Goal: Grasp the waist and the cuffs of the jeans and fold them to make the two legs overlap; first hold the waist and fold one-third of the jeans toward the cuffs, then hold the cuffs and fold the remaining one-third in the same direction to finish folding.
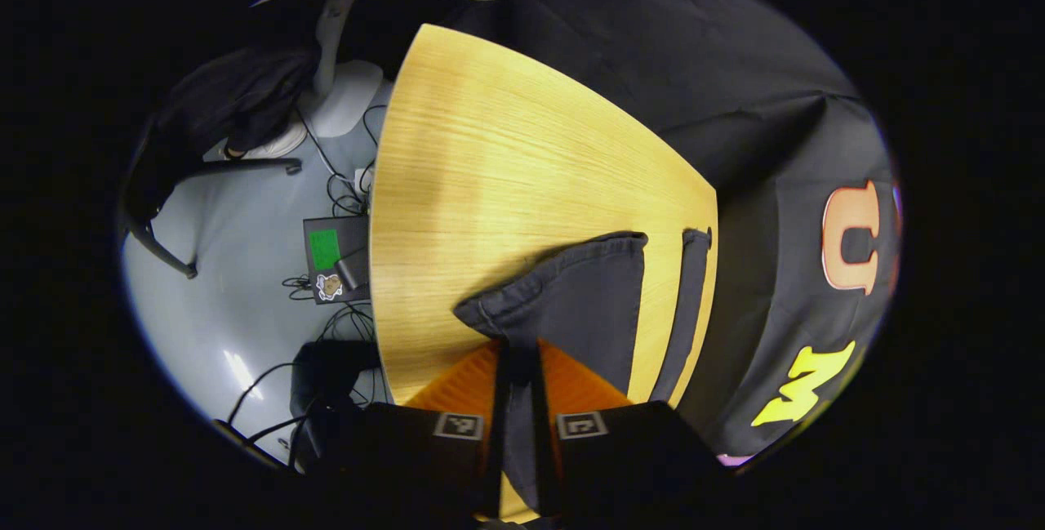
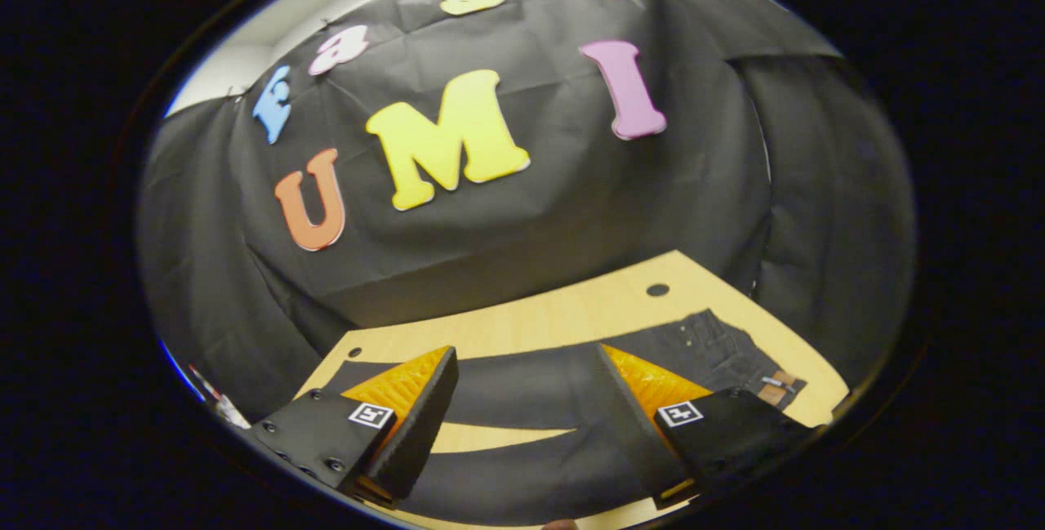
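Pinching the jeans (image 1: 571,301) cuff, the left gripper (image 1: 519,399); no label legible.

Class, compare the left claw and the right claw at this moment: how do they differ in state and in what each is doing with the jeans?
The left claw is closed on a cuff of the jeans, with dark fabric pinched between its fingers; the right claw is wide open and holds nothing. The left claw is at a leg end, while the right claw sits over the middle of the jeans, waist to one side. Both are over the wooden table.
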A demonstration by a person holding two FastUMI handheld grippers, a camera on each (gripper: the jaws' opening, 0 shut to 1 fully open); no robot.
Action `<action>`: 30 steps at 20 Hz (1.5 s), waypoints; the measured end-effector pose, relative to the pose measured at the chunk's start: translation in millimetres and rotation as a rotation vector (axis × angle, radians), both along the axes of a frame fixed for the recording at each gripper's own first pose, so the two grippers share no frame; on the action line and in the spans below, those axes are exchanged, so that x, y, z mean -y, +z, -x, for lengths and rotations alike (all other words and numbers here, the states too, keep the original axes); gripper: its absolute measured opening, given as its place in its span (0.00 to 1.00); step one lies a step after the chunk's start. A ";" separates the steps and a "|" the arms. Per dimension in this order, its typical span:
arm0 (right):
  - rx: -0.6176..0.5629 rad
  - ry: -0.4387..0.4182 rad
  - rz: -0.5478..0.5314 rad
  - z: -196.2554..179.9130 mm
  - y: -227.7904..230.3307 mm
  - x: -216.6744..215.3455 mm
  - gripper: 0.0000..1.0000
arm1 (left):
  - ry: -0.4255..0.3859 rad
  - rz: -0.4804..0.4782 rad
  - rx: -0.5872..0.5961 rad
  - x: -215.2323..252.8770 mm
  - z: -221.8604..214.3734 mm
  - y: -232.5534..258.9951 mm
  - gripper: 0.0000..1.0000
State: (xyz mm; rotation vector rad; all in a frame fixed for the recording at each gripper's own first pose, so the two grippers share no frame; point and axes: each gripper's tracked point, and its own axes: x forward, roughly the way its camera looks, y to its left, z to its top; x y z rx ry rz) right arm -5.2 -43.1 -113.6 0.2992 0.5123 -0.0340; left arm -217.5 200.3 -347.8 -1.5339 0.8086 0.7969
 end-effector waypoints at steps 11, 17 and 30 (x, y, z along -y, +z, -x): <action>-0.670 -0.571 -0.254 75.7 -166.9 214.8 0.98 | -0.031 -0.009 -0.006 -0.2 -3.2 -1.2 0.04; -0.782 -0.574 -0.262 88.6 -210.1 219.3 0.99 | -0.018 0.004 -0.013 -0.5 -4.5 -0.8 0.04; -0.700 -0.573 -0.320 74.6 -206.2 229.4 0.01 | 0.097 0.038 -0.012 -4.8 -12.9 9.2 0.03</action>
